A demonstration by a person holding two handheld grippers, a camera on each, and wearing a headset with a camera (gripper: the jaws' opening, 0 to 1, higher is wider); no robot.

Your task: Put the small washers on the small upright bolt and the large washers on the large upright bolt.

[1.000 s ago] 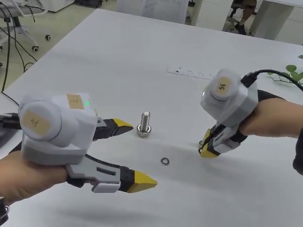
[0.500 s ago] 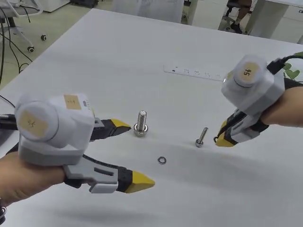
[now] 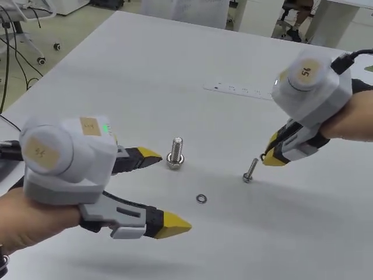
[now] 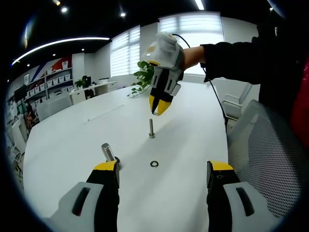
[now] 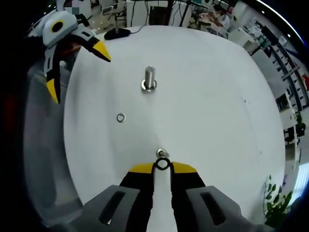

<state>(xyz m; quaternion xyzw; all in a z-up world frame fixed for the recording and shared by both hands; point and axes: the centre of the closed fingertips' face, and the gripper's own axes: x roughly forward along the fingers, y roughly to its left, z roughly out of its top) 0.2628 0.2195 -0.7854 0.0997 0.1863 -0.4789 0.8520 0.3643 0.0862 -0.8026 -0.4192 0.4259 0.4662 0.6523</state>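
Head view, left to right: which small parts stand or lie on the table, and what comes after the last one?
large bolt → loose washer → small bolt → right gripper, its jaws shut on a held washer.

White left gripper (image 3: 165, 188), yellow tips (image 3: 175, 222), black sleeve (image 4: 231, 49)

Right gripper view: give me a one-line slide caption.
Right gripper holds a small washer beside the small upright bolt; large bolt and a loose washer sit beyond.

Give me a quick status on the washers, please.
Left tongs open. Right tongs shut on washer above small bolt. Spare washer on table. Nothing blocking.
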